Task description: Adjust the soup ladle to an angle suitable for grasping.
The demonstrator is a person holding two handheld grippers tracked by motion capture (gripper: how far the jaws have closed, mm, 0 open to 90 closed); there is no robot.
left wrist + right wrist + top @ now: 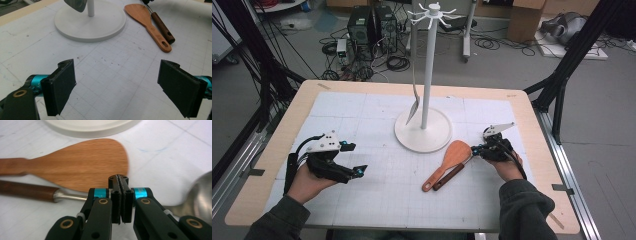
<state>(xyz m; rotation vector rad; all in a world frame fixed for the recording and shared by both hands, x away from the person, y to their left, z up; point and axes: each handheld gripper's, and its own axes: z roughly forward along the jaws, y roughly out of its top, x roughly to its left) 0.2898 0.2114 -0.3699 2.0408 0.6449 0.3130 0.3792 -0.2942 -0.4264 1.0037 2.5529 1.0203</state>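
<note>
- Lay flat on the white gridded mat (362,120), just in front of the white round-based hook stand (423,131): a flat wooden spatula (451,161), and touching alongside it a metal ladle with a dark wooden handle (450,176).
- Ran both long axes diagonally, handles toward the person, heads toward the right gripper (478,148).
- Sat right at the spatula's blade, jaws pressed together on nothing.
- Rested well apart to the left, left gripper (356,159), jaws spread wide and empty.
</note>
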